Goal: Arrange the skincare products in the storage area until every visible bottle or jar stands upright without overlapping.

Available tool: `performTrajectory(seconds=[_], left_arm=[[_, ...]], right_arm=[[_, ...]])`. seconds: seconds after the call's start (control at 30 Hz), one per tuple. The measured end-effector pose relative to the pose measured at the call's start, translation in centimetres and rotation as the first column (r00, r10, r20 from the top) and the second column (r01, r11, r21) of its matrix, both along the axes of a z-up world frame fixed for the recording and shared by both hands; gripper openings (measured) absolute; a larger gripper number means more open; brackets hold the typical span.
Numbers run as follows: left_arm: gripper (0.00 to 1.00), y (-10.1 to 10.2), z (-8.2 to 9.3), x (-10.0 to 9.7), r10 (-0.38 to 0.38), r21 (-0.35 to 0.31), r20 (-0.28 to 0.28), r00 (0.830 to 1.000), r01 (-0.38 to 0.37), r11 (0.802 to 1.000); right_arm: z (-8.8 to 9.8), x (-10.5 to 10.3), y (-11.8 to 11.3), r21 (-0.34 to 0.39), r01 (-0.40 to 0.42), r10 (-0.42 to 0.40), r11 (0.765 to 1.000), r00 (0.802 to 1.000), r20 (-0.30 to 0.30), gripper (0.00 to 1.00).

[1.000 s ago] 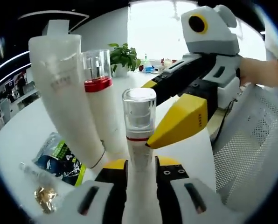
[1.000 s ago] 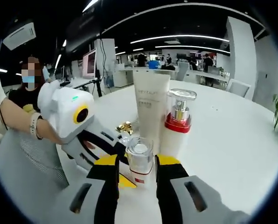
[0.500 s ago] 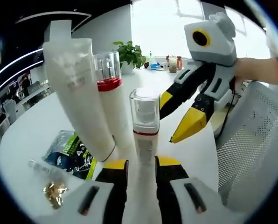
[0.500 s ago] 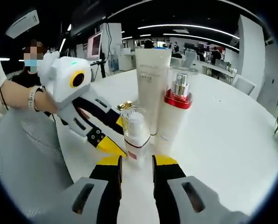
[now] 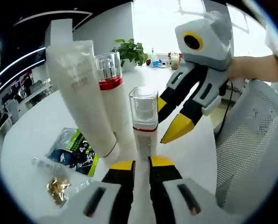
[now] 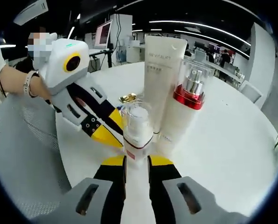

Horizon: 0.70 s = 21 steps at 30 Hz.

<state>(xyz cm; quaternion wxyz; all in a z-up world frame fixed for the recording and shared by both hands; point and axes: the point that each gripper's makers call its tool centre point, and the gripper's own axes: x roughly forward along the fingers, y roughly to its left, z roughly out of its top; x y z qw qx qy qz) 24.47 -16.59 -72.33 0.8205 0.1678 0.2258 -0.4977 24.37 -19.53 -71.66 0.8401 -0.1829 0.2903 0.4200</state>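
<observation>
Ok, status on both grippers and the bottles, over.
Left gripper and right gripper both nearly closed at the small clear-capped bottle, contact unclear. Small bottle, white tube and red-collared pump bottle all upright, close together. Sachet lying beside them.

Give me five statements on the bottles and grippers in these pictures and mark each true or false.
1. The small clear-capped bottle stands upright on the white table. True.
2. The red-collared pump bottle lies on its side. False: it stands upright beside the white tube.
3. The white tube stands on its cap end. True.
4. The green sachet sits on top of the small bottle. False: it lies flat on the table, to the side of the tube.
5. The right gripper in the left gripper view grips the red-collared bottle. False: its yellow tips hang free beside the small bottle.
</observation>
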Motion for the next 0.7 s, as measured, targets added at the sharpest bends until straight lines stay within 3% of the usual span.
performTrajectory(seconds=[0.3,0.7], left_arm=[[0.06,-1.6,-0.4,-0.5,-0.031,-0.025,-0.043,0.999,0.030,0.999],[0.04,-2.1,-0.8,0.6,-0.019,0.009,-0.032,0.999,0.019,1.000]], right_arm=[[-0.5,0.3,-0.1,-0.038,-0.024,0.024,0.999,1.000,0.006,0.13],[-1.0,1.0,-0.8,-0.042,0.000,0.000,0.999,1.000,0.007,0.12]])
